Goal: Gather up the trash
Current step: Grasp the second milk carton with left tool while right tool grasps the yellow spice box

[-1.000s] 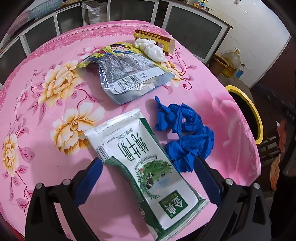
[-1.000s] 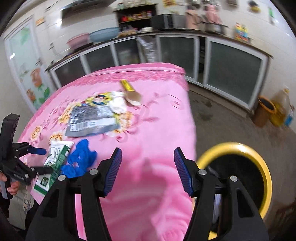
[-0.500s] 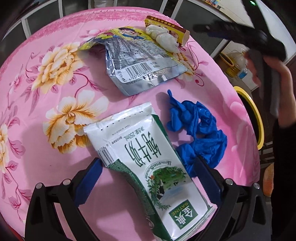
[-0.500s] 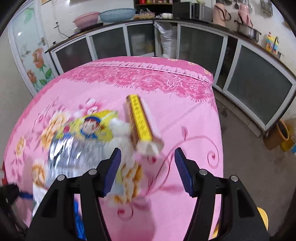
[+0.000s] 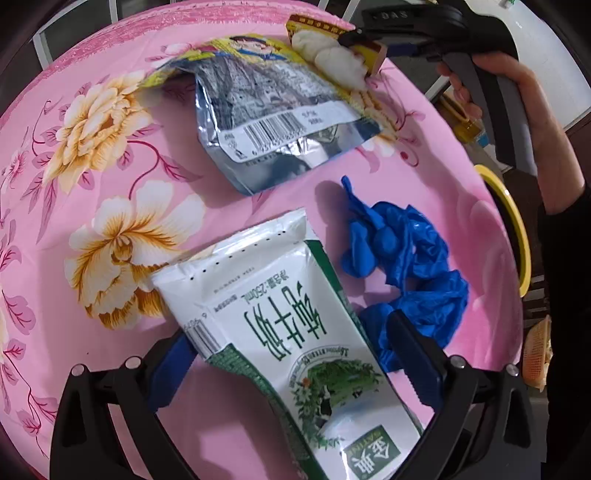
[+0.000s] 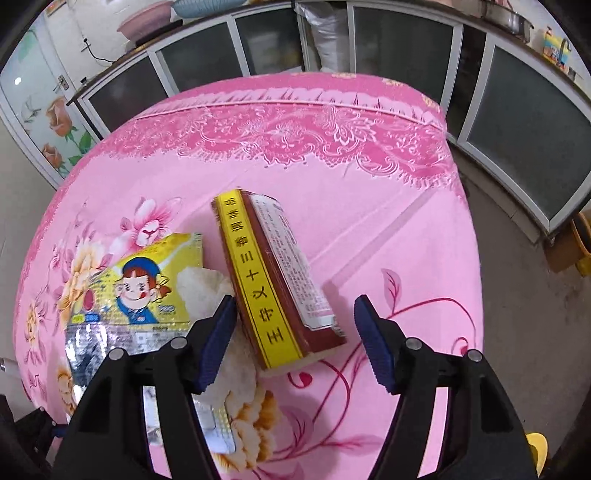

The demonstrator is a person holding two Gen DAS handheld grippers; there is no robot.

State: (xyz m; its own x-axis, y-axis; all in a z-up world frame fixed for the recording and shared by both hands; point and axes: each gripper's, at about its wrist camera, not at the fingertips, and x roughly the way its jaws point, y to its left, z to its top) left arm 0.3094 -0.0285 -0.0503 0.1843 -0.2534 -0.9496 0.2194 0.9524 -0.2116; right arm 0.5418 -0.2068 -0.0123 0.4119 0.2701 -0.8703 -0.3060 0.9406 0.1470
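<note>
A green-and-white milk pouch [image 5: 291, 332] lies on the pink floral tablecloth between the open fingers of my left gripper [image 5: 295, 354]. Crumpled blue gloves [image 5: 402, 258] lie just right of it. A silver snack bag [image 5: 273, 114] with a yellow cartoon top [image 6: 136, 284] lies farther back. My right gripper [image 6: 295, 332] is open with its fingers on either side of a yellow-and-brown box [image 6: 273, 284]. A white tissue wad [image 6: 214, 295] lies against the box's left side. The right gripper also shows in the left wrist view [image 5: 373, 44], at the box [image 5: 325, 29].
A yellow-rimmed bin [image 5: 513, 229] stands beside the table's right edge. Glass-door cabinets [image 6: 517, 122] run behind the table. A brown bucket [image 6: 583, 240] stands on the floor at the right.
My right gripper has swung from over the bin across the table and down onto the yellow box. My left gripper has moved closer to the milk pouch.
</note>
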